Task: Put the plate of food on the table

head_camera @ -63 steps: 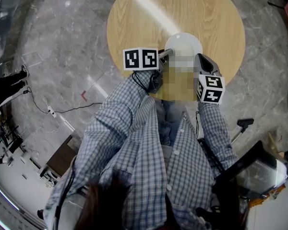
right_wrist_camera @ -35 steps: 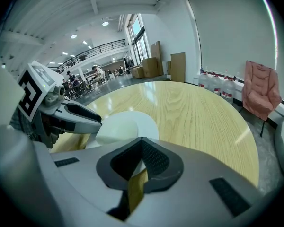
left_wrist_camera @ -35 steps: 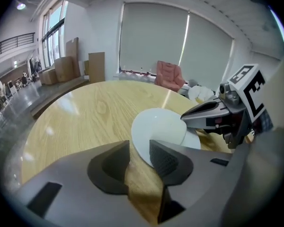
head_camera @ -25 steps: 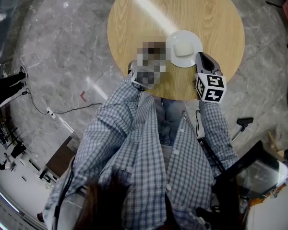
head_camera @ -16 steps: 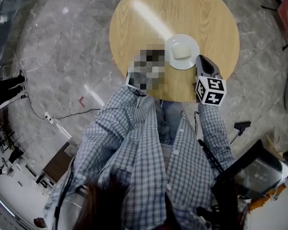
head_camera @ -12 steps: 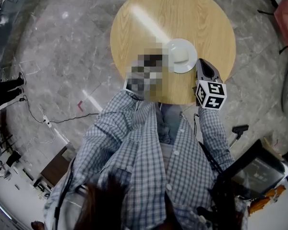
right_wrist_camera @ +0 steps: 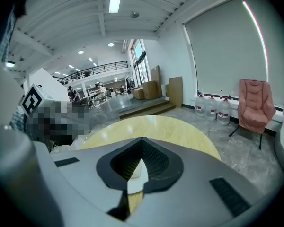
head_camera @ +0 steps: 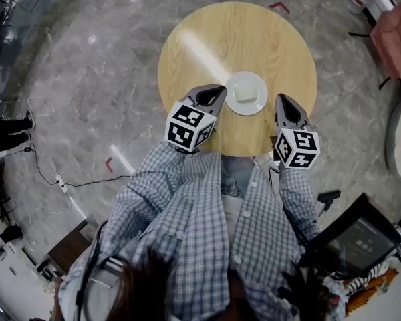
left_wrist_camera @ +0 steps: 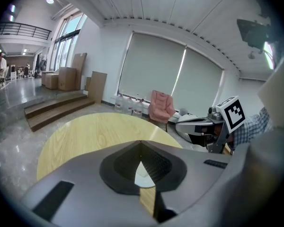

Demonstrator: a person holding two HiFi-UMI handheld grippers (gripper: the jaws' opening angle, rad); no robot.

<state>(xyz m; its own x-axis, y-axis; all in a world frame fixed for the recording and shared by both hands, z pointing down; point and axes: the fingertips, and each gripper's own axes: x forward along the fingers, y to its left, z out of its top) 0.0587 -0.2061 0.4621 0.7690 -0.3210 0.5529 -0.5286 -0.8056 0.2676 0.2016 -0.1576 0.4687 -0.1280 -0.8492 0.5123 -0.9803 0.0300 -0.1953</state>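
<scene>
A white plate (head_camera: 246, 93) with a pale block of food (head_camera: 244, 91) rests on the round wooden table (head_camera: 207, 39), toward its near side. My left gripper (head_camera: 217, 90) hovers just left of the plate, jaws shut and empty. My right gripper (head_camera: 281, 99) hovers to the plate's right, a little apart from it, also shut with nothing held. In the left gripper view the jaws (left_wrist_camera: 140, 142) meet at the tip, and a sliver of the plate (left_wrist_camera: 144, 178) shows below them. The right gripper view shows its closed jaws (right_wrist_camera: 142, 140) above the plate (right_wrist_camera: 132, 187).
A grey marble floor surrounds the table. A pink chair (left_wrist_camera: 161, 109) and water bottles (right_wrist_camera: 210, 107) stand by the far wall. Steps (left_wrist_camera: 52, 110) and cardboard boxes (left_wrist_camera: 61, 77) lie to the left. A cable (head_camera: 73, 179) runs on the floor; black equipment (head_camera: 354, 236) sits at my right.
Earlier both grippers carried the plate at the table's near edge. It now lies on the table, and both grippers have let go and drawn back; the left jaws have shut.
</scene>
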